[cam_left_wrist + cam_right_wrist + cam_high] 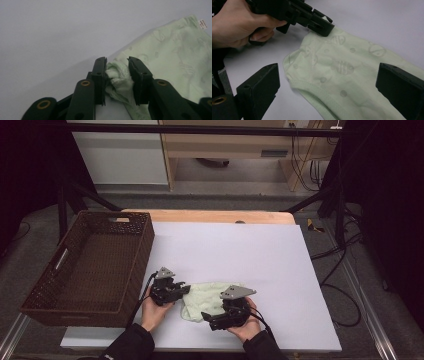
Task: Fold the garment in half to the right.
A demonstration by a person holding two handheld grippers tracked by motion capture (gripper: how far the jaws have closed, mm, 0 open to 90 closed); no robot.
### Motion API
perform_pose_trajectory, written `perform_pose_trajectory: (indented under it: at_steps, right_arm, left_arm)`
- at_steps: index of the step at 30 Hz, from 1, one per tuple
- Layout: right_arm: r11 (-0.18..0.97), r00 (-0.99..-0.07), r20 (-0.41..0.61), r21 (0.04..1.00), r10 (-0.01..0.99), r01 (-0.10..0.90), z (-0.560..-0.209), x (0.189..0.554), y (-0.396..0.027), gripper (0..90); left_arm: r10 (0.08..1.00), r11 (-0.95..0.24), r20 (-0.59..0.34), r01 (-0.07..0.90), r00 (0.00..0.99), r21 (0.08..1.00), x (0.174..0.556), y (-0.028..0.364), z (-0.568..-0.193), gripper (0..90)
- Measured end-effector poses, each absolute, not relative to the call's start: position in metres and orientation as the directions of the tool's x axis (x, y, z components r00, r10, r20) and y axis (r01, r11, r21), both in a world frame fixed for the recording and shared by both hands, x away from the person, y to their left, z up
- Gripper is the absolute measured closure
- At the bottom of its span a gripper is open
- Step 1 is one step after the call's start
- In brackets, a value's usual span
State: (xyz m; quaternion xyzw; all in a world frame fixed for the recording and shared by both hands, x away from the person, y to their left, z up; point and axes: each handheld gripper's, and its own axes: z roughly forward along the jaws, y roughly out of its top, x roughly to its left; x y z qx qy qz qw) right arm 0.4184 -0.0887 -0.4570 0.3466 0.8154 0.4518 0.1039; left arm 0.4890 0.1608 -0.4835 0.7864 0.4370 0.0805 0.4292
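A pale green printed garment [205,297] lies crumpled on the white sheet [240,250] near the front edge. My left gripper [182,287] sits at its left corner. In the left gripper view a bunched fold of the garment [175,55] fills the gap of that gripper [117,62], and both pads press on it. My right gripper [212,322] lies low at the garment's near edge. Its jaws stand wide apart in the right gripper view [328,67], straddling the hem of the garment [352,75] without touching it. There the left gripper [322,23] pinches the far corner.
A dark brown woven basket [145,245] stands at the left, tilted over the table's edge, with nothing inside. The white sheet covers most of the wooden table [210,216]. A white care label [203,24] sticks out at the garment's far corner.
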Motion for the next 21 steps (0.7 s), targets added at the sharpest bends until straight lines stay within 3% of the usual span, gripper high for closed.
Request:
perform_pose_trajectory:
  at_steps: [14, 21]
  right_arm:
    - [0.386, -0.757, 0.133, 0.795, 0.64, 0.467, -0.462, 0.418, -0.06, 6.9]
    - [0.393, -0.754, 0.126, 0.791, 0.644, 0.468, -0.465, 0.417, -0.045, 12.3]
  left_arm:
    - [0.77, -0.285, -0.196, 0.602, 0.607, 0.746, 0.492, 0.155, -0.484, 68.9]
    - [0.772, -0.307, -0.181, 0.606, 0.61, 0.734, 0.493, 0.153, -0.482, 72.3]
